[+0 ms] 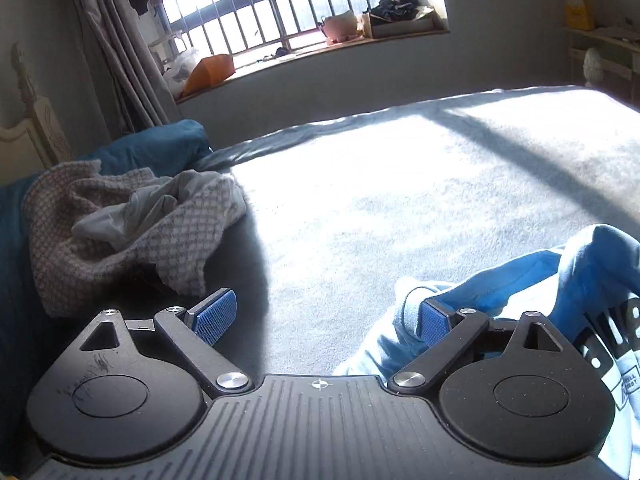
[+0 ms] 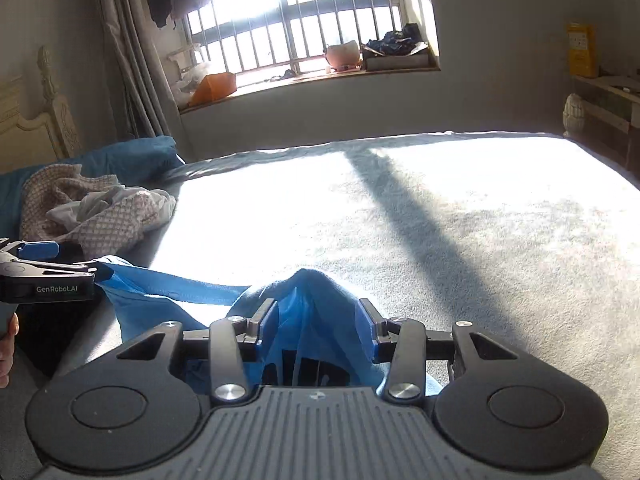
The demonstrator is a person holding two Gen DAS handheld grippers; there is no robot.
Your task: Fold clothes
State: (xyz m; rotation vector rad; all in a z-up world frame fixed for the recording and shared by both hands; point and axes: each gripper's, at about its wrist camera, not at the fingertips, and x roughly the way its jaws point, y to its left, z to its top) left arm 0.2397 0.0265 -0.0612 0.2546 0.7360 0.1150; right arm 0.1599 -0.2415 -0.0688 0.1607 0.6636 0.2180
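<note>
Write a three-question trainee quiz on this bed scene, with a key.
1. True or false: the left gripper has its jaws wide apart.
2. Which garment lies between the right gripper's fingers? A) blue T-shirt B) checked knit garment C) teal pillow
3. Fill in: the checked knit garment lies crumpled on the ____ side of the bed, near the pillow.

Key: 1 true. 2 A, though whether the pads actually pinch the fabric cannot be told. 3 left.
</note>
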